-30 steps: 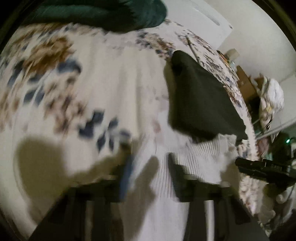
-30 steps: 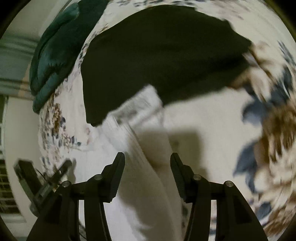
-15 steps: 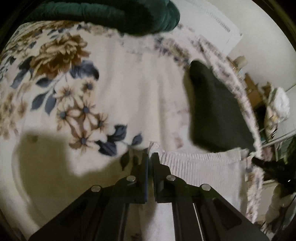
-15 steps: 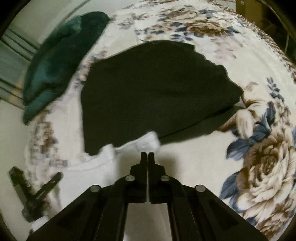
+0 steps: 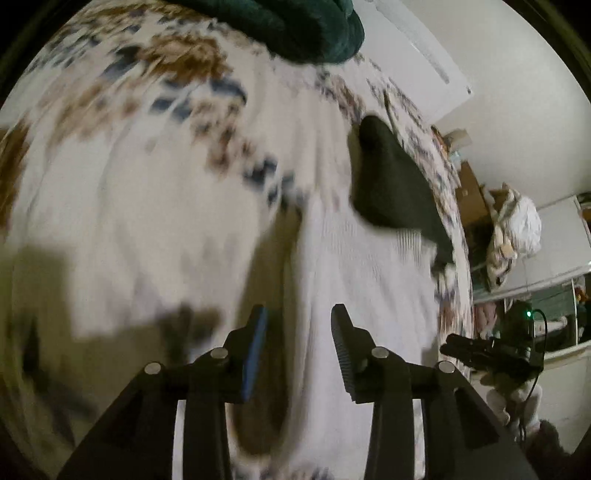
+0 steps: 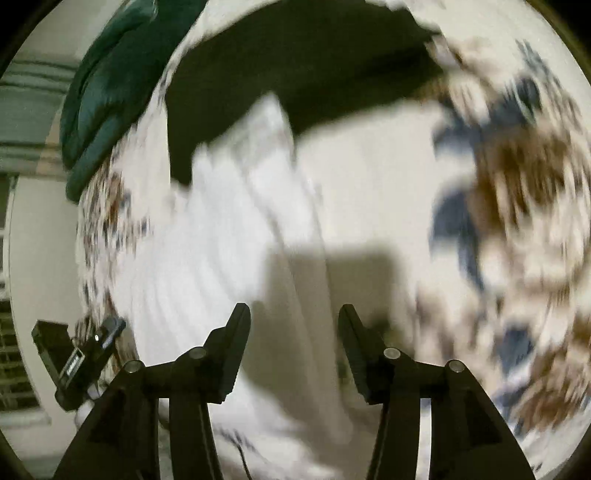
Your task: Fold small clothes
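Observation:
A white ribbed knit garment [image 5: 354, 273] lies on a floral bedspread [image 5: 122, 192]; it also shows in the right wrist view [image 6: 221, 251]. A black garment [image 5: 391, 192] lies just beyond it, with its near edge under or against the white one [image 6: 295, 62]. My left gripper [image 5: 299, 314] is open and empty, just above the white garment's left edge. My right gripper [image 6: 294, 312] is open and empty over the white garment's right edge. Both views are motion-blurred.
A dark green blanket [image 5: 303, 26] is bunched at the far end of the bed [image 6: 110, 85]. The bed's edge runs along the right in the left wrist view, with cluttered boxes and a white bundle [image 5: 513, 229] beyond. The other gripper shows at each view's side [image 5: 487, 354].
Both grippers were shut on the white garment's corners half a second ago; now both are open and have let it go. The garment lies spread further toward the black one.

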